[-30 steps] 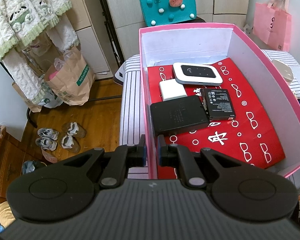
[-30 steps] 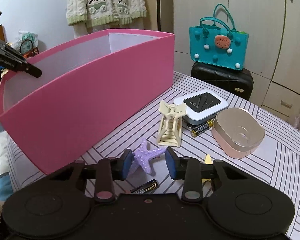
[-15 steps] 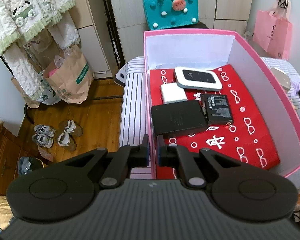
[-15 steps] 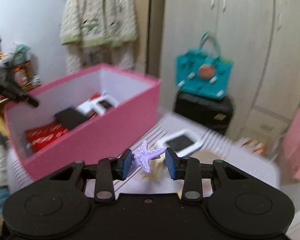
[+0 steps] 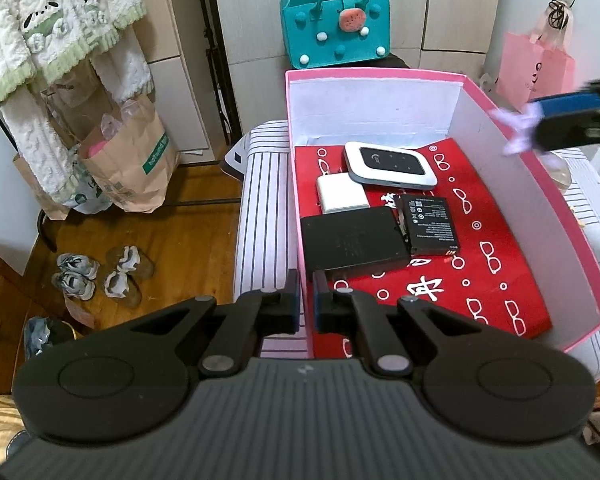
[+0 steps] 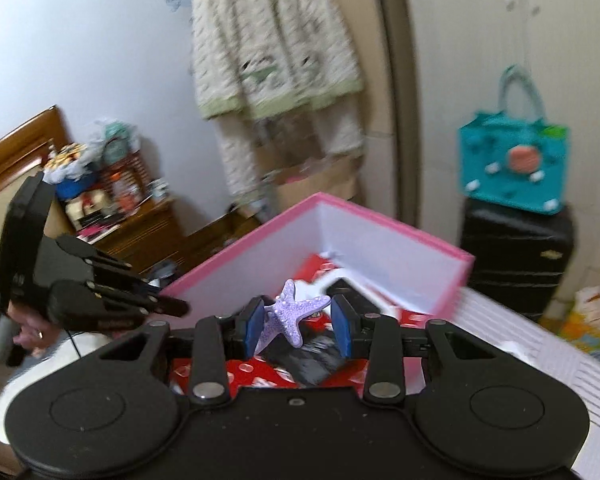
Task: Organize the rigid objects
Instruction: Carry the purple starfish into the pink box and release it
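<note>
Evidently the left tool [image 5: 305, 294] is clamped on the near wall of the pink box [image 5: 535, 168] to steady it, while the right tool [image 6: 298, 324] grips a purple starfish clip [image 6: 294, 314] between its blue pads, carried just over the box's right rim for dropping in. Inside on the red liner [image 5: 491, 268] already lie a white router [image 5: 389, 164], a white charger [image 5: 339, 198], a black case [image 5: 353, 242] and a battery [image 5: 429, 224]. The starfish stands tilted, with its long axis slanting toward the near left.
</note>
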